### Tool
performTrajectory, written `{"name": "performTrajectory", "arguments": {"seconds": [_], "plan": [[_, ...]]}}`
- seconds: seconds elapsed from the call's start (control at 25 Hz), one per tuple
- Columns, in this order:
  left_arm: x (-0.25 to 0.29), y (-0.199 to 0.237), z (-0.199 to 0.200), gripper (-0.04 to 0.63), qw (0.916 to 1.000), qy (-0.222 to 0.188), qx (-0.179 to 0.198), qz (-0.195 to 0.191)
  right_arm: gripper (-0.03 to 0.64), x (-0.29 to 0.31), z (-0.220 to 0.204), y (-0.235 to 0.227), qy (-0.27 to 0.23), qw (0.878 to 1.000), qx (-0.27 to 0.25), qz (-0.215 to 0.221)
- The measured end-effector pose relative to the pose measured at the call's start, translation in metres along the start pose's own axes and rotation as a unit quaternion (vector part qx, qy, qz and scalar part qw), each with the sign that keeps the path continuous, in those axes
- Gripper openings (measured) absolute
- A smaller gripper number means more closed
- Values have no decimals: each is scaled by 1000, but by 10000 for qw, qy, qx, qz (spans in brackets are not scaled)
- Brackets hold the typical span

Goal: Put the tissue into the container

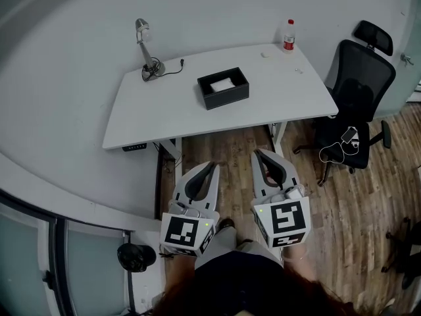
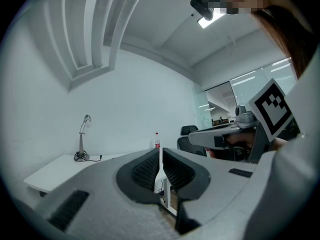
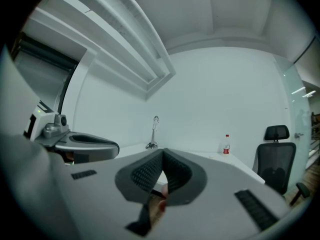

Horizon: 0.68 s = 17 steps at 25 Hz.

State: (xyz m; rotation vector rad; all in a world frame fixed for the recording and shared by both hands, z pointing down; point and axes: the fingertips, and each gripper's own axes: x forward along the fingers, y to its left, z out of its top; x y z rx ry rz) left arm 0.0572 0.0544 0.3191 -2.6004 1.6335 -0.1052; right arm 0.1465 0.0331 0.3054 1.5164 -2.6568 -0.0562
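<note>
— Starting at the left: what's on the table [image 1: 131, 120]?

— A lamp [image 1: 146, 48] stands near the back left corner. Right of it, about mid-table, sits the black container [image 1: 223, 96], open on top.

— And the tissue?

— The tissue [image 1: 222, 84] is lying inside the container, white against the dark walls. Nothing is touching it.

— Further right?

— A bottle [image 1: 289, 35] with a red cap and label stands upright at the back edge. Past the table's right end there's a black chair [image 1: 358, 87] on the wood floor [image 1: 355, 203].

— Where are the tongs?

— Both are in front of the table, over the floor and well short of the container, pointing level toward it. The left tongs [image 1: 213, 164] are clenched, pads together with only a hairline slit between them and nothing in there.

— The right ones?

— The right tongs [image 1: 257, 153] are just beside the left, also clenched, tips meeting, and empty. Something pinkish shows low behind their pads. I can't tell what it is.

— So neither touches the table?

— No, both hang clear of its front edge.
</note>
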Motion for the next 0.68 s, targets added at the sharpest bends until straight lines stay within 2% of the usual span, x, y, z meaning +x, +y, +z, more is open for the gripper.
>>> {"name": "performTrajectory", "arguments": {"seconds": [0.68], "plan": [[11,27,-10,40,9999,98,-44,28,18,27,-4,-2,30,9999,116,-96]]}}
